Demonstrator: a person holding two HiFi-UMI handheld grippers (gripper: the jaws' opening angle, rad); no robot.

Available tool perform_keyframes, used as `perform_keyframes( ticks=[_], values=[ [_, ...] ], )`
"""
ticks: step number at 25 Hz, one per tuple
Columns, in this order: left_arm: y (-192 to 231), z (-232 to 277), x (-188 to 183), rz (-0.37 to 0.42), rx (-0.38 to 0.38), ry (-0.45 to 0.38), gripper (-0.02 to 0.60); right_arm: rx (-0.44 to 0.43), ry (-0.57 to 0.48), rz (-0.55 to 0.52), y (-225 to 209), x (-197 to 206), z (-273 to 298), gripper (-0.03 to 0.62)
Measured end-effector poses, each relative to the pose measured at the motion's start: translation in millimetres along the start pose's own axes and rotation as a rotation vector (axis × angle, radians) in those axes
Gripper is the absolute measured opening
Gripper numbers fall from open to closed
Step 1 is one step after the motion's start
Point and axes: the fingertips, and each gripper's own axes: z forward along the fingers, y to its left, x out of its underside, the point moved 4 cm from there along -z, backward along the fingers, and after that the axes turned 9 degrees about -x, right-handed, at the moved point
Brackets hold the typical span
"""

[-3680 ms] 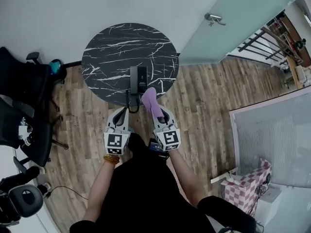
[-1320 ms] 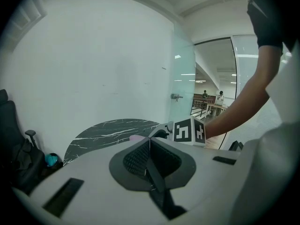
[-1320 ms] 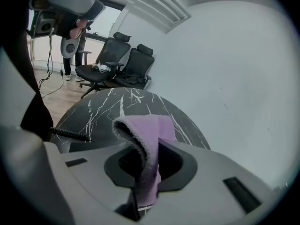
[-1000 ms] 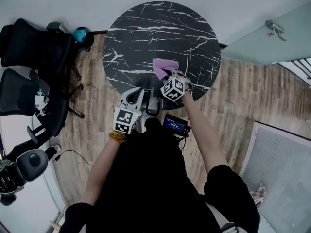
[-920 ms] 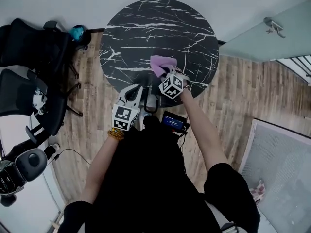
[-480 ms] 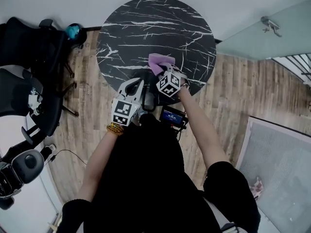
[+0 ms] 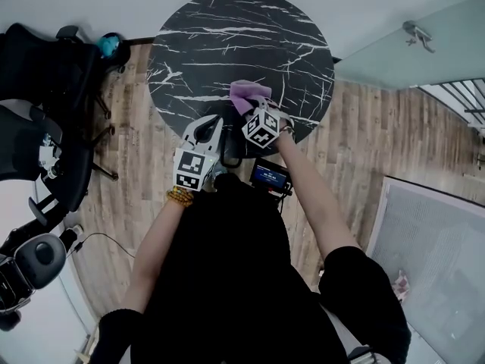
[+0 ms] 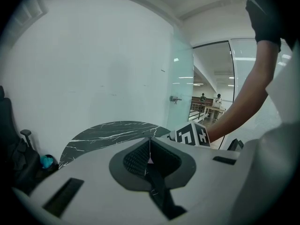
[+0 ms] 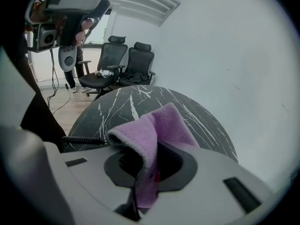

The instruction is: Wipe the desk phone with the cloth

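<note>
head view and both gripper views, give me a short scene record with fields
surface: round black marble-look table
right: right gripper shut on purple cloth, above the table
left: left gripper jaws together, nothing between them
cord: black coiled cord lies on the table; phone itself not clearly seen
around: black office chairs beside the table, wood floor

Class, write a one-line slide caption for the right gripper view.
Right claw shut on a purple cloth over a round black table.
</note>
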Motion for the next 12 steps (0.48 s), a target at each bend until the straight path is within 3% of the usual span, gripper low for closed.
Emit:
perform_keyframes(
  ticks=[12],
  values=[
    [-4.8, -15.6, 5.3, 0.016, -0.003, -0.012, 0.015, -0.016, 0.029, 0.003, 27.1, 9.2, 1.3, 0.058]
  ],
)
